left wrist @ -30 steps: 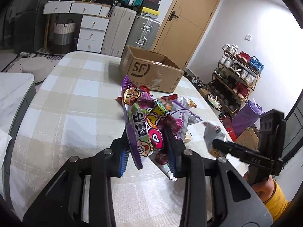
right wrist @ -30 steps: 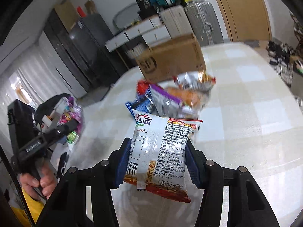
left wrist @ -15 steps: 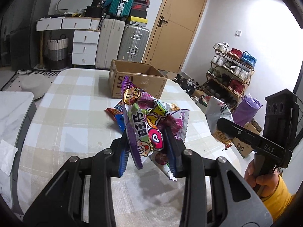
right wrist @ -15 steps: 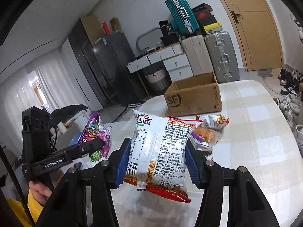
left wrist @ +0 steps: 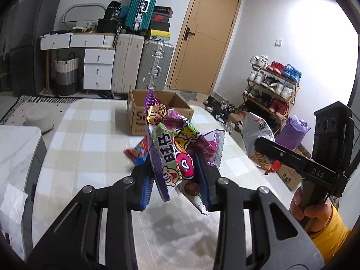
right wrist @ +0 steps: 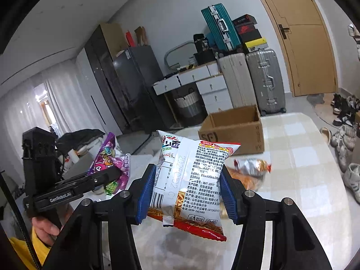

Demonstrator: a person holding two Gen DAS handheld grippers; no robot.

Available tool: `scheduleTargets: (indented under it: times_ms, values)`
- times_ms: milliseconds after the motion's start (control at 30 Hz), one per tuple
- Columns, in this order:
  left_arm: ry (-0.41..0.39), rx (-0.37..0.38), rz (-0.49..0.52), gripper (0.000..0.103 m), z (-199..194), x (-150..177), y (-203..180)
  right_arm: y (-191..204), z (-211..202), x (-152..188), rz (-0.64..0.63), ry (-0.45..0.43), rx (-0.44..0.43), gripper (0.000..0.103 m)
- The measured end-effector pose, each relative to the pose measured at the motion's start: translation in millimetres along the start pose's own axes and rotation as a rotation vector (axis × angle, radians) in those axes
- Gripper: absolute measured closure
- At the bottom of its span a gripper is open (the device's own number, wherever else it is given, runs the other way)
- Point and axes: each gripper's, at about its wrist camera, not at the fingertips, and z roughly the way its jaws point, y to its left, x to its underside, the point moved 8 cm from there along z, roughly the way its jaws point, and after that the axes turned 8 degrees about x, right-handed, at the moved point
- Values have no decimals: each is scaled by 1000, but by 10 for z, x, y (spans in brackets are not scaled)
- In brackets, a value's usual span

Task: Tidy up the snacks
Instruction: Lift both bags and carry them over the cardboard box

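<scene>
**A:** So both tools are loaded?

**B:** Yes. The left tool (left wrist: 177, 180) is clamped narrow on a purple snack packet (left wrist: 171, 148), low centre of the left wrist view, lifted clear of the checked surface (left wrist: 74, 148). The right tool (right wrist: 186, 191) pinches a white noodle-snack bag (right wrist: 191, 175) across its lower half, centre of its own view.

**A:** And where do they go?

**B:** My guess is the open cardboard box (right wrist: 234, 132), centre right in the right wrist view, at the surface's far edge. A few packets (right wrist: 249, 171) lie loose between the tools and the box.

**A:** How to carry them well?

**B:** Keep both bags high enough to pass over that loose pile and the box's near wall. The white bag hangs below the pads, so its red bottom edge is what could catch the rim. Bring one tool over the opening at a time, so the two don't crowd each other, and let go only once the bag is inside the walls.
</scene>
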Motion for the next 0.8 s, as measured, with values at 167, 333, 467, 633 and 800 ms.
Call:
scheduleTargets:
  times_ms: [167,333,467,633,800]
  values:
    - [-21,-4,16,72,72,-382,48,10,94,-344,3,-20,-22,48]
    - [-27,-5,35,72,243,-778,107,-52,288,-772,-3,-36,-26,48]
    - [-25,-21,30,72,451,-1086,225,-165,524,-1108,12,-29,-19,48]
    - [-10,-35,24,72,796,-1420,313,-269,878,-1425,-4,-5,7,48]
    - [29,-56,42,72,1333,-1738,433,-376,1305,-1655,-5,32,15,48]
